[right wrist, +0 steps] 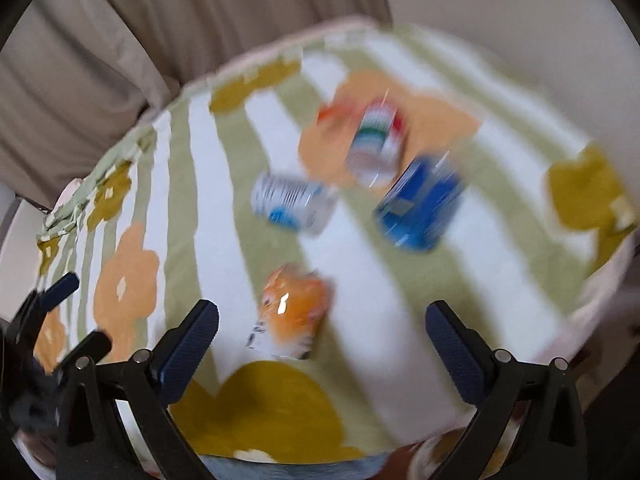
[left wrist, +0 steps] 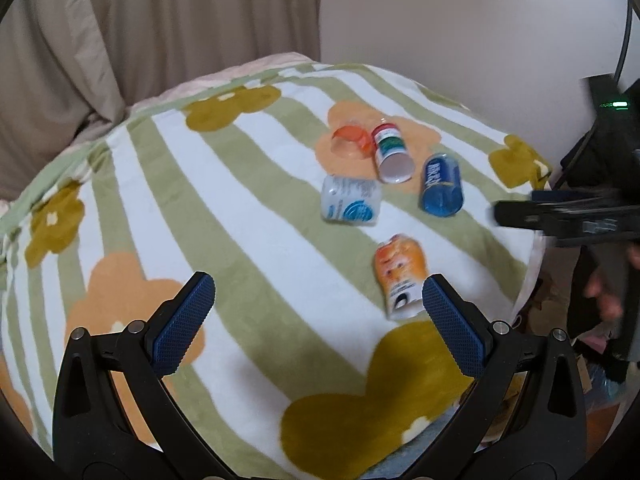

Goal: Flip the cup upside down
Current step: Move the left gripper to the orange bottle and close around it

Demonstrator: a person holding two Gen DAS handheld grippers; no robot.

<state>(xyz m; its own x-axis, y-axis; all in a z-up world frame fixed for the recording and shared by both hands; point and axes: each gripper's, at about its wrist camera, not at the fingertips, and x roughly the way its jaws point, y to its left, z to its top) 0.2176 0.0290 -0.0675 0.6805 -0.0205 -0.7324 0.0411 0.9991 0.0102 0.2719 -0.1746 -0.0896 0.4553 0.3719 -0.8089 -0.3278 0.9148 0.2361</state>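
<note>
Cups: five lay on their sides on a flower-and-stripe blanket (left wrist: 248, 184), grouped right of centre in the left wrist view; none stood upright or inverted.
Left gripper (left wrist: 318, 300): at the bottom of the left wrist view, fingers spread wide, holding nothing, above the blanket.
White-and-blue cup (left wrist: 350, 200): leftmost of the group, on its side near mid-frame.
Clear orange cup (left wrist: 352, 140): upper middle of the frame, on an orange flower, on its side, just beside the striped cup.
Red-green striped cup (left wrist: 392, 156): on its side, open mouth toward the camera.
Orange printed cup (left wrist: 400, 272): lowest in the frame, on its side, just beside the left gripper's right fingertip; in the right wrist view it (right wrist: 290, 312) lay between and just beyond the fingertips.
Blue cup (left wrist: 440, 186): right of the group, on its side.
Right gripper (right wrist: 322, 328): fingers spread, empty; its view was badly blurred. In the left wrist view it (left wrist: 560, 216) showed at the right edge, blurred too.
Progress: apparently nothing done yet; no cup was grasped, and which cup was meant I could not tell.
Left to do: likely close on a cup, perhaps the orange printed one nearest both grippers, lift it, turn it and set it mouth-down.
</note>
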